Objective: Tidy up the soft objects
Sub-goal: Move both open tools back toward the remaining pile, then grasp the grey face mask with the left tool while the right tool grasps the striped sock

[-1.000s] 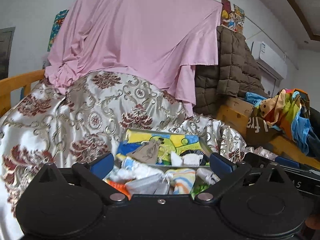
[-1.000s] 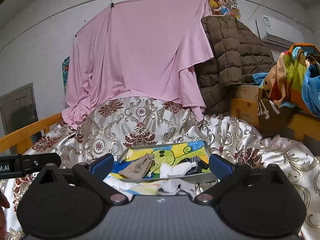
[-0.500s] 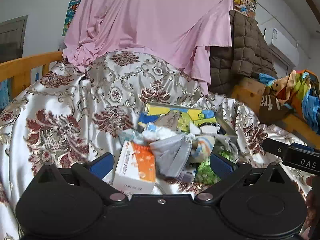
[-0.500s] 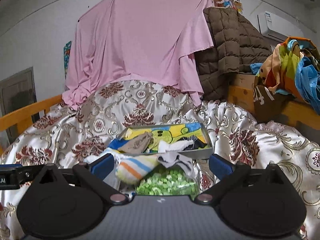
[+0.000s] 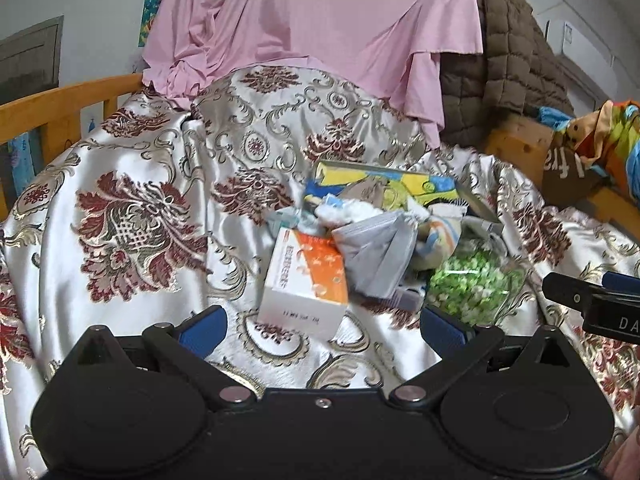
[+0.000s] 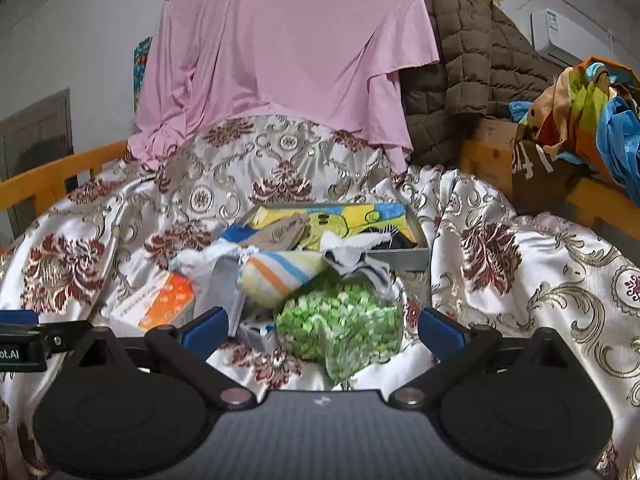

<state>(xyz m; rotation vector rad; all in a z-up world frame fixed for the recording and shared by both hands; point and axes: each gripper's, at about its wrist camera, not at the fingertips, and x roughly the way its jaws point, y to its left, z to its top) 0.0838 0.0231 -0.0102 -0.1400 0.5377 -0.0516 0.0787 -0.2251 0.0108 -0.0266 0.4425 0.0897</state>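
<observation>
Both grippers now tipped down onto the bedspread (image 6: pixel 520 280), jaws wide and empty: green pellet bag (image 6: pixel 340 320) dead ahead of right gripper (image 6: pixel 320 326), nearer than left gripper (image 5: pixel 322 326), tray (image 6: pixel 400 258) behind.

Pink sheet (image 6: pixel 280 40) over brown quilted blanket (image 6: pixel 472 60) — wall air conditioner (image 6: pixel 554 36), wooden bed rail (image 5: pixel 68 100).

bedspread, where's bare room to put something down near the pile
Free: the bedspread left of the orange box, toward the wooden rail, and right of the tray. Crowded: between box, striped sock and green bag.
</observation>
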